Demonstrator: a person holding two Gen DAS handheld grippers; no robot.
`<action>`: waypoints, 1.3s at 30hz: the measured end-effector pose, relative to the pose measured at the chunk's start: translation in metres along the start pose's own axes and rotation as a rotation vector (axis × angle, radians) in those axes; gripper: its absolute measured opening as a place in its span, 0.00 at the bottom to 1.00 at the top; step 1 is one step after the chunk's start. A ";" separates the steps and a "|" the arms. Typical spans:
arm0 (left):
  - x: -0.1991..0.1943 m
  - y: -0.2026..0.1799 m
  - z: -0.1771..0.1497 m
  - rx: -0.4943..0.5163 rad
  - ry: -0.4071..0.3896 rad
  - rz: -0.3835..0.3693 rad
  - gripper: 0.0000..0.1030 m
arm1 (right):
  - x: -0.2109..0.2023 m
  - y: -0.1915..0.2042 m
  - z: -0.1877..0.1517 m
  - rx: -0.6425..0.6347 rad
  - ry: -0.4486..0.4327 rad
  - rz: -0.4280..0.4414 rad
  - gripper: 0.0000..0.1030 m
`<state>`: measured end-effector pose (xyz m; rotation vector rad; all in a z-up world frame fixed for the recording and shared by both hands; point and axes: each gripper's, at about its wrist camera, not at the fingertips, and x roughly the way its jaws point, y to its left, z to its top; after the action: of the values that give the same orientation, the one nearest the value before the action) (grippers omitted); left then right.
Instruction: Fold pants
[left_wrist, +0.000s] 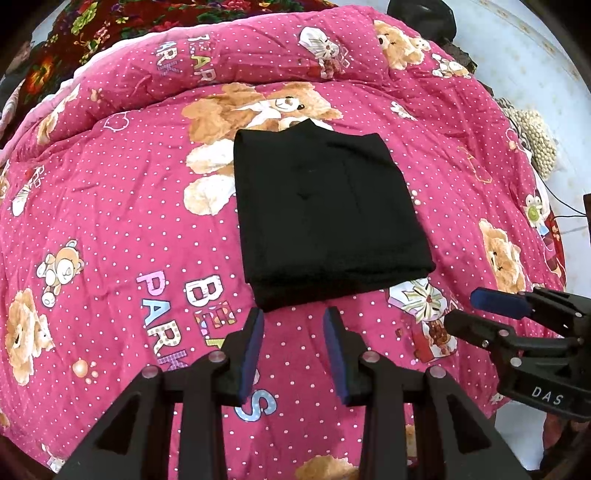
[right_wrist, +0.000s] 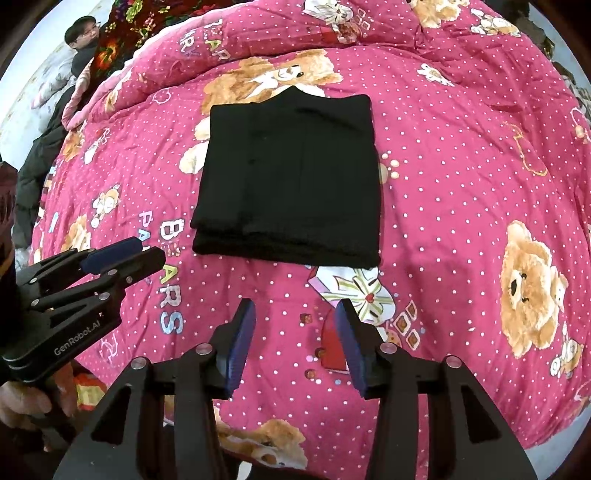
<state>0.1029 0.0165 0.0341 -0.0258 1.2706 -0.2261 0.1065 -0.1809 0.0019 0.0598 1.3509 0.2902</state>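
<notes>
Both grippers, left (left_wrist: 293, 314) and right (right_wrist: 295, 306), spread, empty, hovering near folded pants (left_wrist: 321, 218).

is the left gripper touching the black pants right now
Apart. In the left wrist view, pink quilt shows between the left gripper fingertips and the near edge of the folded pants; its jaws are open and empty.

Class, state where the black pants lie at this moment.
In both wrist views the folded black pants lie mid-frame on the pink bear quilt, just beyond both open grippers, covering a printed bear.
</notes>
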 end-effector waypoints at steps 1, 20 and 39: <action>0.001 0.000 0.001 0.000 0.003 -0.002 0.35 | 0.001 0.000 0.001 -0.003 -0.001 -0.002 0.45; 0.016 0.000 0.003 0.027 0.048 0.005 0.35 | 0.010 0.001 0.005 -0.018 0.033 -0.018 0.45; 0.013 0.004 0.006 0.006 0.036 0.021 0.35 | 0.014 0.005 0.005 -0.026 0.051 -0.021 0.45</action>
<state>0.1129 0.0170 0.0231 -0.0027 1.3054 -0.2132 0.1131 -0.1724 -0.0090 0.0163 1.3973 0.2929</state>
